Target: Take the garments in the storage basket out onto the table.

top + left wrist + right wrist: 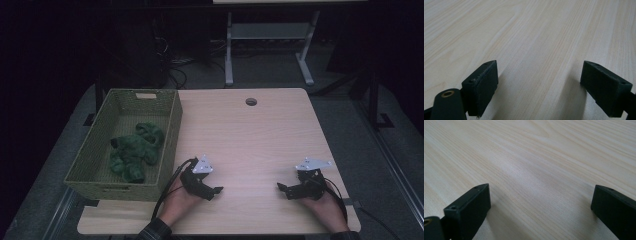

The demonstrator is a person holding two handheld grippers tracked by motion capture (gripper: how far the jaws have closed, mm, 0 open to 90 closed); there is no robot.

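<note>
Two grippers rest low on the desk (260, 130), both with jaws wide and nothing between them. At far left, the green cloth (136, 150) lies bunched inside the woven basket (172, 132). The left gripper (212, 192) sits just beside that basket, so it seems the nearer one; the right gripper (281, 189) is well apart.

The room is dim, almost dark away from the middle. A pale wood-grain surface (260, 135) with a round cable hole (251, 102) near its far edge stands on a grey floor (345, 120). Beyond it the light-coloured metal legs of another table (229, 55) rise from the floor, with dark cables (175, 75) lying loose beside them.
</note>
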